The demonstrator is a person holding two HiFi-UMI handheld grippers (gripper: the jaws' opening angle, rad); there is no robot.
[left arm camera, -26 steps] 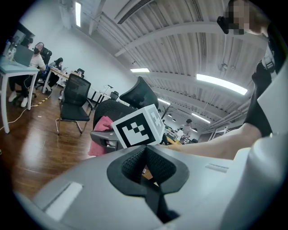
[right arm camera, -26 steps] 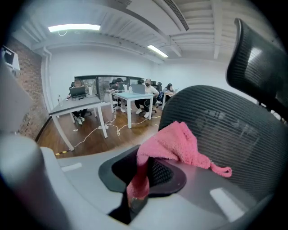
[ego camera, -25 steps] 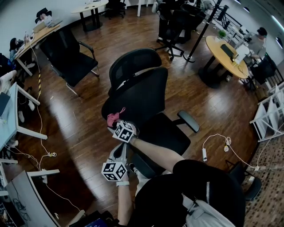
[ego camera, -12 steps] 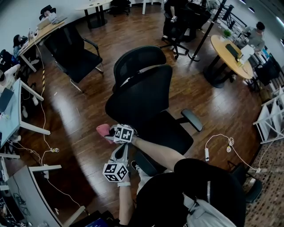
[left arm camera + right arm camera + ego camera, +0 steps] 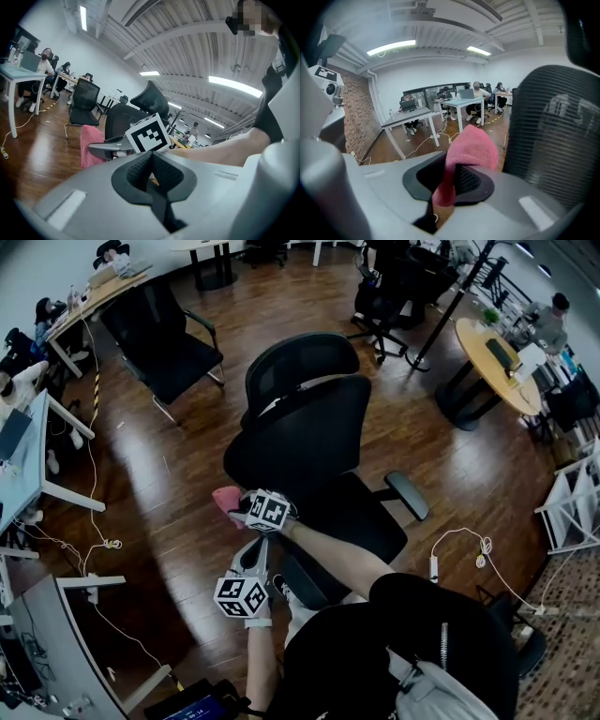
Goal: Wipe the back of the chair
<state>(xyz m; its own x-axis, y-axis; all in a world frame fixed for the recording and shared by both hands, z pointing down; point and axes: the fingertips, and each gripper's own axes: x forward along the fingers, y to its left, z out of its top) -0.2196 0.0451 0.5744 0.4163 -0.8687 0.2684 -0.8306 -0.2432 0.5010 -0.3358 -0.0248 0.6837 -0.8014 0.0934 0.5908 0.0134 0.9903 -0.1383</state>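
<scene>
A black mesh office chair [image 5: 300, 442] stands in front of me with its back [image 5: 555, 136] turned my way. My right gripper [image 5: 246, 505] is shut on a pink cloth [image 5: 471, 150], holding it beside the left edge of the chair back, low down; whether cloth and mesh touch is unclear. In the head view the pink cloth [image 5: 227, 499] pokes out to the left of the marker cube. My left gripper [image 5: 251, 559] hangs lower and nearer to me, shut with nothing between its jaws, and it looks toward the right gripper's marker cube [image 5: 149, 132].
The chair's armrest [image 5: 407, 495] sticks out to the right. A second black chair [image 5: 164, 338] stands at the back left. White desks [image 5: 28, 474] with floor cables line the left side. A round wooden table [image 5: 492, 352] is at the back right.
The right gripper with the pink cloth has slid down and to the left along the chair back's left edge. The left gripper has barely moved.
</scene>
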